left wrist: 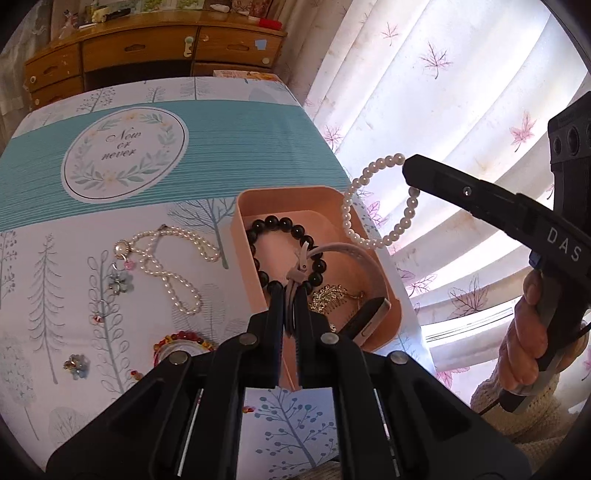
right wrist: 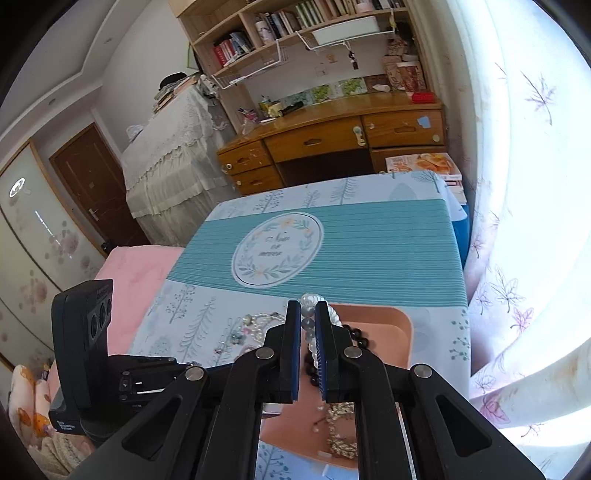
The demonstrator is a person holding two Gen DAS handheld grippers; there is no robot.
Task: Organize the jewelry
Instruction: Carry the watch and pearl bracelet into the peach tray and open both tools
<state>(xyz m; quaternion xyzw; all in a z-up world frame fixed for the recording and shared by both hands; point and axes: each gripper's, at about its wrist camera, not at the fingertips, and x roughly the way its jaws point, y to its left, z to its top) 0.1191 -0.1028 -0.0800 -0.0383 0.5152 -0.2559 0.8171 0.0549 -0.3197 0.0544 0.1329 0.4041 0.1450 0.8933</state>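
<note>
Carrying: right gripper (right wrist: pixel 307 314) jaws grasp pearl bracelet (left wrist: pixel 376 206) above pink tray (left wrist: pixel 384 280)
Left gripper (left wrist: pixel 290 295): clenched on watch strap (left wrist: pixel 343 253)
Next: lower, release into tray

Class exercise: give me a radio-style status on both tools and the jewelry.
Left tool shut on watch strap over pink tray. Right tool shut on pearl bracelet, airborne. Nothing blocking.

A tablecloth (left wrist: pixel 229 133) printed with trees and a teal band covers the table. Behind it stands a wooden desk (right wrist: pixel 332 136) with drawers, under a bookshelf (right wrist: pixel 295 22). Leaf-patterned curtains (left wrist: pixel 443 92) hang at right; a door (right wrist: pixel 96 184) is left.
</note>
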